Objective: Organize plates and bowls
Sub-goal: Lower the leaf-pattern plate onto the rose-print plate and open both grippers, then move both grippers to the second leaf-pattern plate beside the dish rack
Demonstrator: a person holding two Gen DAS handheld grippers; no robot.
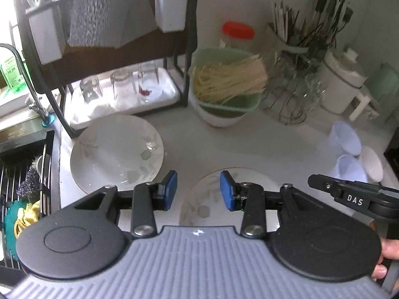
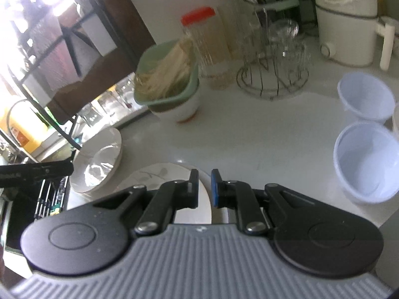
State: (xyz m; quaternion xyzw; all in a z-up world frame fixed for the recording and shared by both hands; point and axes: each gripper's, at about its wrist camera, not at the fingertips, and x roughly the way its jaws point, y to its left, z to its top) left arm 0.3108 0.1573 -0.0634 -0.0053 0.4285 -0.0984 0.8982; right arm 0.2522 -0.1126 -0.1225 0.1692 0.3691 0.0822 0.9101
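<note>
A white plate with a leaf pattern [image 1: 117, 152] lies on the counter at the left, near the rack. A second leaf-pattern plate [image 1: 207, 199] lies at the front middle, under my left gripper [image 1: 198, 190], which is open and empty. In the right wrist view my right gripper [image 2: 205, 189] has its jaws closed onto the right rim of that second plate [image 2: 159, 174]. The first plate [image 2: 99, 157] shows to its left. Two pale blue bowls [image 2: 366, 162] [image 2: 364, 97] stand on the counter at the right, and also show in the left wrist view [image 1: 345, 137].
A green basket of sticks [image 1: 224, 82] on a white bowl stands mid-counter. A black dish rack [image 1: 119, 49] with glasses on a tray is at back left, the sink [image 1: 22, 169] at far left. A wire glass stand [image 2: 274, 72], red-lidded jar [image 2: 207, 44] and white appliance [image 2: 349, 20] line the back.
</note>
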